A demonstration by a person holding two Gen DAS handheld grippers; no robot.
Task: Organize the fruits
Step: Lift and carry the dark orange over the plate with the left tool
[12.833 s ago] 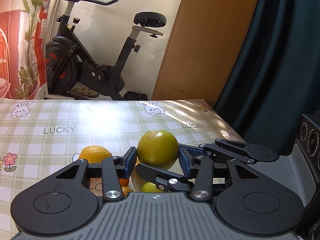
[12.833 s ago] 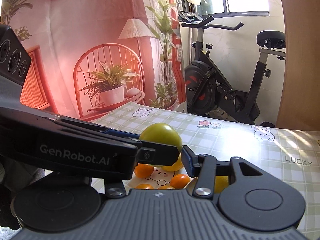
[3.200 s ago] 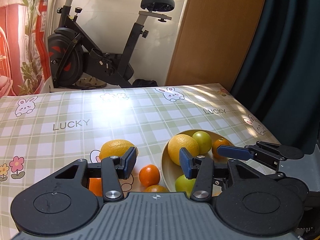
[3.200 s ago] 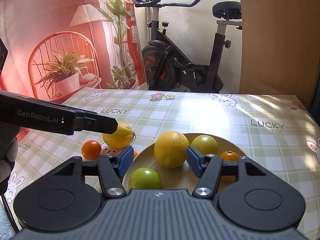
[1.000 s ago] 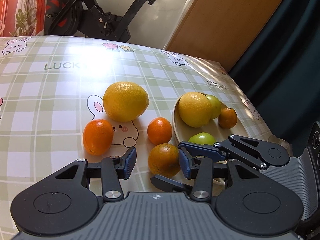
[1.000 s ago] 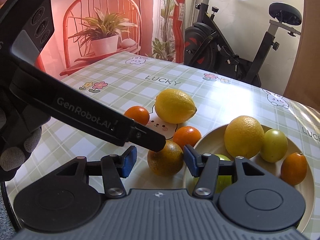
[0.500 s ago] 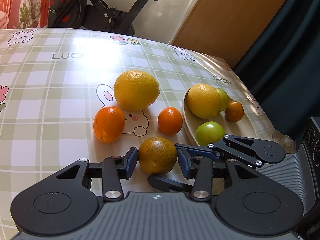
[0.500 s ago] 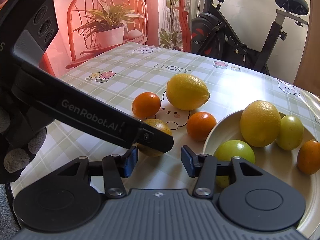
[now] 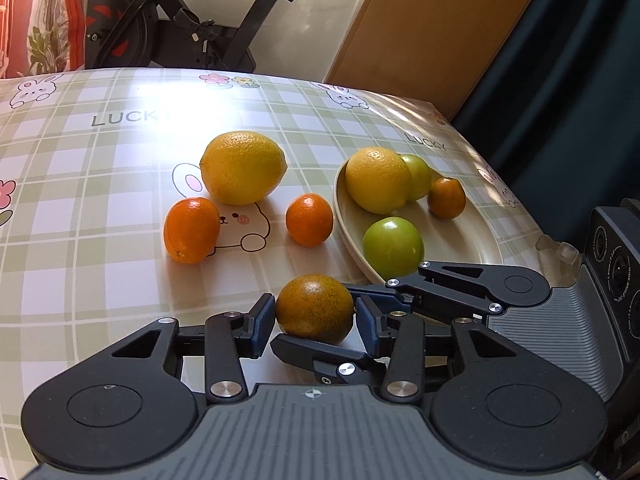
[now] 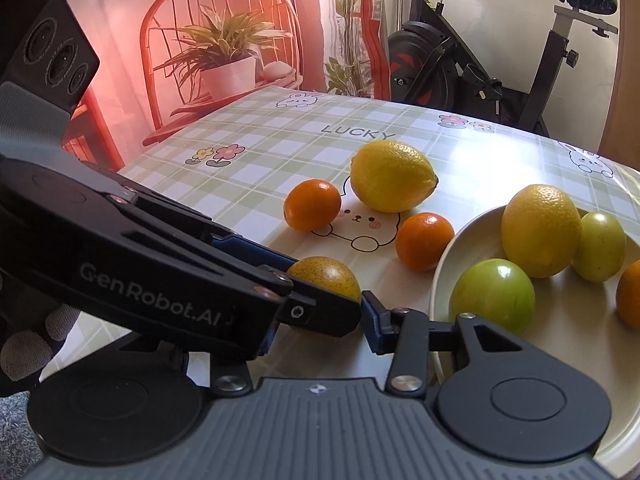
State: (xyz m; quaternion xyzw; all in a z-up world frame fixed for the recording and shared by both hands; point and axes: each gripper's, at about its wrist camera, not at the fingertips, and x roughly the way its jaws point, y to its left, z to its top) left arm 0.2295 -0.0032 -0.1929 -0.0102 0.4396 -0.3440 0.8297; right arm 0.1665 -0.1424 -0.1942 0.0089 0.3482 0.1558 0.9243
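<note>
We judge the speckled orange point(image 9: 315, 307) to be light, firm and round, with a pebbly rind that ought to give the blue pads some bite; being a ball, it can roll or squirt out if pinched off-centre. The best hold is across its widest girth, one pad on each side.

It is dull orange shading to olive, freckled with dark specks, and sits on the table point(image 9: 80, 200) at about 7 o'clock from the cream plate point(image 9: 476, 236), at 6 o'clock from the small bright orange point(image 9: 309, 220).

The left tongs point(image 9: 315, 322) straddle it, left pad touching or nearly touching, right pad just clear; we cannot tell if they truly grip. The right tongs point(image 10: 320, 322) reach toward the same fruit from the plate side; their jaws have just been closing, but the left tongs' arm hides one pad, so no grip shows.
</note>
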